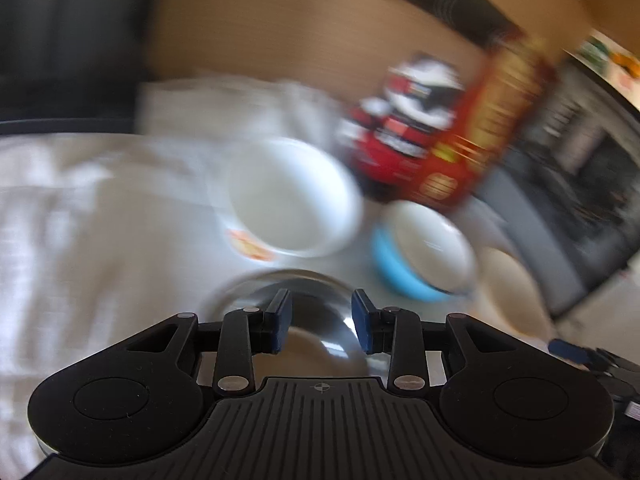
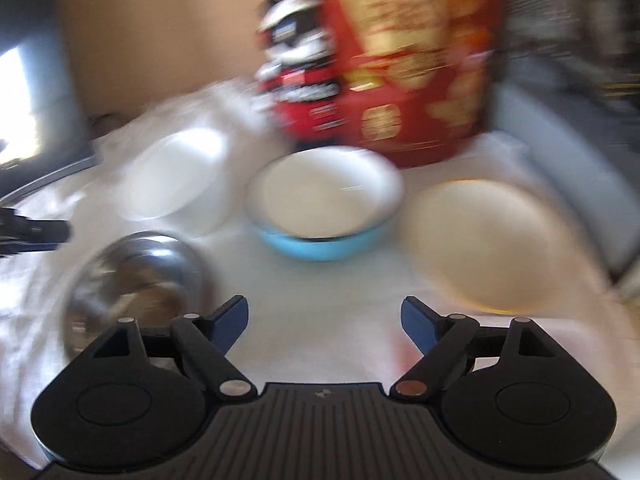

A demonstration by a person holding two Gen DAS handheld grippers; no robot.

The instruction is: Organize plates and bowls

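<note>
Left gripper (image 1: 320,322): jaws parted, nothing clasped; held above the steel bowl (image 1: 292,312), apparently free to choose.
Right gripper (image 2: 324,322): spread wide, empty, over bare white cloth (image 2: 320,280).
Steel bowl: kept nearest, apart.
Blue bowl (image 2: 308,246): a white dish (image 2: 324,196) nested inside, seemingly stacked.
Cream plate (image 2: 488,240): laid alone beside it.
White bowl (image 2: 172,176): farther back, unstacked.

Steel bowl (image 2: 136,276): polished metal, mirror-glossy. White bowl (image 2: 176,176) and blue-sided bowl (image 2: 320,208): smooth, glazed gloss. Cream plate (image 2: 488,240): smooth, low sheen. Tablecloth (image 2: 320,288): white cloth, matt, creased. Red box (image 2: 416,80): printed card.
</note>
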